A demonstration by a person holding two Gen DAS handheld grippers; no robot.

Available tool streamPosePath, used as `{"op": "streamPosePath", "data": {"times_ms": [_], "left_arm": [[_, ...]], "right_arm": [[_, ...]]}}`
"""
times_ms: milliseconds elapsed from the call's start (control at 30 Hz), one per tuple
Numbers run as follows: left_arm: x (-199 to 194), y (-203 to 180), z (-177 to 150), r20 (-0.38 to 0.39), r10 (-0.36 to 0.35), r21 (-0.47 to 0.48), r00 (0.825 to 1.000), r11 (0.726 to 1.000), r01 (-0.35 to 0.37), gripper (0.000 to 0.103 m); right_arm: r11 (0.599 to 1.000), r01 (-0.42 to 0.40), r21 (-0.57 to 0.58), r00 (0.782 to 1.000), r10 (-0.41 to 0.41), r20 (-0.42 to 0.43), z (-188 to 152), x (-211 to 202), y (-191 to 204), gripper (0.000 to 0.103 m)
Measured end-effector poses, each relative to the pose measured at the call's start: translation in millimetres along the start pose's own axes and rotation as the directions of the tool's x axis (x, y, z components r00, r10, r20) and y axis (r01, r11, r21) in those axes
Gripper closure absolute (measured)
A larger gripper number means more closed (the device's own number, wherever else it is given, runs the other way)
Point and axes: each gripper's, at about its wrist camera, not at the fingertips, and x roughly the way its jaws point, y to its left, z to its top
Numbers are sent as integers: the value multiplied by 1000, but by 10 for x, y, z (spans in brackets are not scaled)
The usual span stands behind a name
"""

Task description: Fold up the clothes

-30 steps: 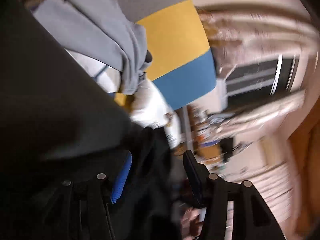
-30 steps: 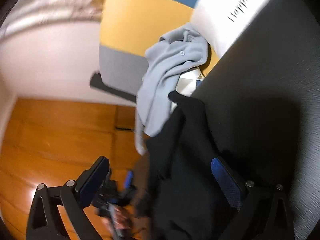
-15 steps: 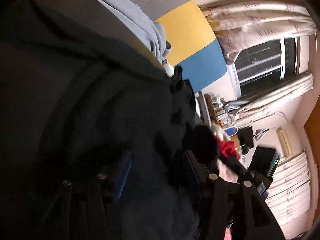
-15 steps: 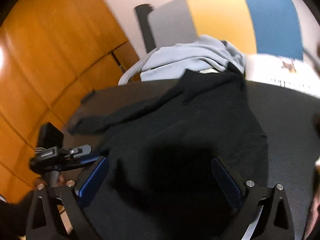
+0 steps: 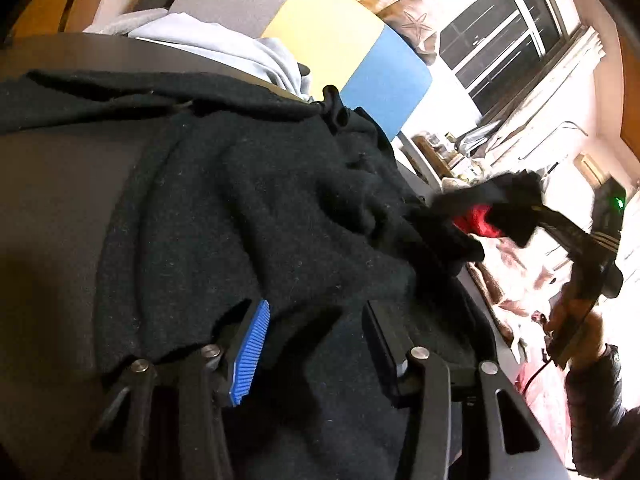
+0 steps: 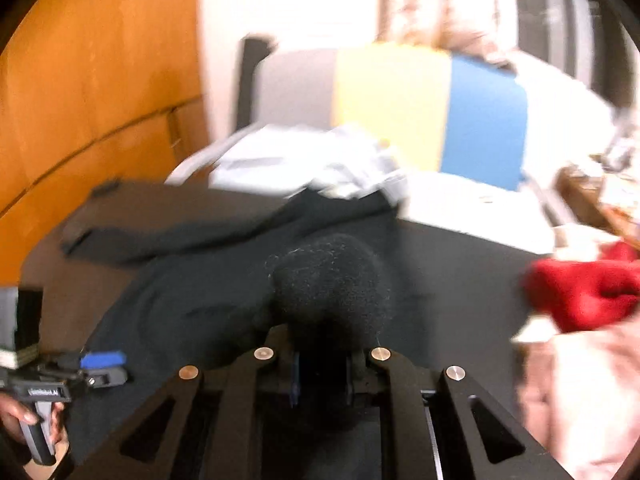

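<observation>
A black knit sweater (image 5: 248,208) lies spread on the dark table (image 5: 60,200). My left gripper (image 5: 316,344) is open at its near hem, and the fabric drapes over the blue-padded finger and fills the gap. My right gripper (image 6: 322,364) is shut on a bunched fold of the sweater (image 6: 328,292) and holds it raised above the table (image 6: 460,280). In the left wrist view the right gripper (image 5: 516,216) appears at the right, with black fabric stretching up to it and a hand behind. The left gripper (image 6: 100,364) shows at the lower left of the right wrist view.
A pale grey-blue garment (image 5: 224,46) lies at the table's far edge in front of a chair back (image 5: 332,32) in grey, yellow and blue. A red garment (image 6: 580,288) and pinkish cloth (image 6: 580,392) sit to the right. A wooden wall (image 6: 100,80) stands left.
The right gripper went from open over the sweater to shut on a bunch of it, now lifted. The left gripper stayed open and settled at the sweater's hem.
</observation>
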Motion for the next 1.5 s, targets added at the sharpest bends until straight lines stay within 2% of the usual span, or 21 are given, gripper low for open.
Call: {"op": "streamPosePath", "data": {"times_ms": [100, 267, 333, 400, 467, 533, 600, 633, 700, 833, 867, 933, 1000, 1033, 1100, 1167, 1200, 1233, 1300, 1367, 1500], "left_arm": [[-10, -11, 28, -20, -17, 10, 1000, 1000, 17, 56], [2, -78, 183, -87, 16, 43, 996, 999, -12, 55], [-48, -109, 194, -92, 26, 48, 995, 999, -22, 54], [-131, -140, 173, -95, 22, 54, 995, 998, -16, 53], [-231, -196, 116, -98, 3, 69, 995, 998, 4, 51], [-269, -271, 47, -111, 32, 116, 993, 993, -19, 51], [-284, -334, -18, -131, 62, 163, 989, 986, -40, 51], [-273, -358, -44, -147, 67, 178, 987, 983, -40, 51], [-225, -401, -92, -185, 76, 209, 980, 977, -36, 51], [-187, -456, -183, -239, 125, 289, 963, 956, -52, 51], [-195, -460, -188, -253, 122, 289, 960, 956, -45, 51], [-230, -443, -186, -265, 110, 276, 958, 961, -34, 51], [-249, -428, -175, -258, 108, 260, 960, 965, -38, 51], [-256, -418, -162, -251, 99, 243, 963, 969, -36, 51], [-263, -397, -130, -231, 79, 208, 970, 978, -30, 51], [-243, -375, -79, -209, 66, 178, 976, 984, -29, 51], [-217, -378, -59, -202, 65, 168, 977, 985, -30, 51], [-193, -384, -46, -196, 68, 165, 978, 986, -36, 51], [-143, -404, -34, -192, 84, 173, 978, 984, -51, 51], [-100, -435, -43, -198, 108, 203, 974, 977, -67, 51], [-134, -419, -144, -208, 123, 256, 970, 964, -67, 51]], "right_arm": [[986, 160, 52, 986, -162, 49, 47, -442, -557, 88], [891, 418, 179, 906, -423, -8, -109, -913, -1567, 87], [843, 473, 256, 880, -468, -87, -251, -947, -1972, 77], [801, 477, 362, 877, -459, -141, -426, -995, -2290, 67], [783, 484, 391, 870, -478, -119, -562, -1084, -2306, 65], [806, 478, 349, 868, -493, -49, -630, -1127, -2119, 48], [838, 482, 255, 864, -503, 24, -627, -1145, -1805, 22], [847, 501, 176, 854, -517, 56, -615, -1121, -1638, 18], [820, 573, -6, 816, -570, 94, -576, -1010, -1433, 10], [697, 716, -39, 697, -717, -11, -395, -935, -1812, 10], [670, 742, 3, 670, -742, -32, -344, -985, -1959, 8], [605, 750, 266, 635, -772, -35, -297, -1394, -2358, 8], [558, 685, 469, 616, -787, 36, -331, -1789, -2483, 7], [589, 636, 499, 640, -764, 87, -342, -1889, -2422, 6], [752, 518, 406, 760, -623, 184, -320, -1871, -2114, 0], [945, 264, 194, 942, -296, 157, -326, -1508, -1589, 0], [987, 119, 109, 988, -129, 90, -372, -1269, -1303, 0], [999, -9, 35, 1000, 9, 12, -426, -1026, -1001, 0], [985, -142, -94, 984, 131, -120, -561, -591, -426, 0], [961, -209, -183, 961, 166, -222, -719, -245, -1, 0], [957, -238, -167, 917, 165, -362, -1049, 85, 196, 0]]}}
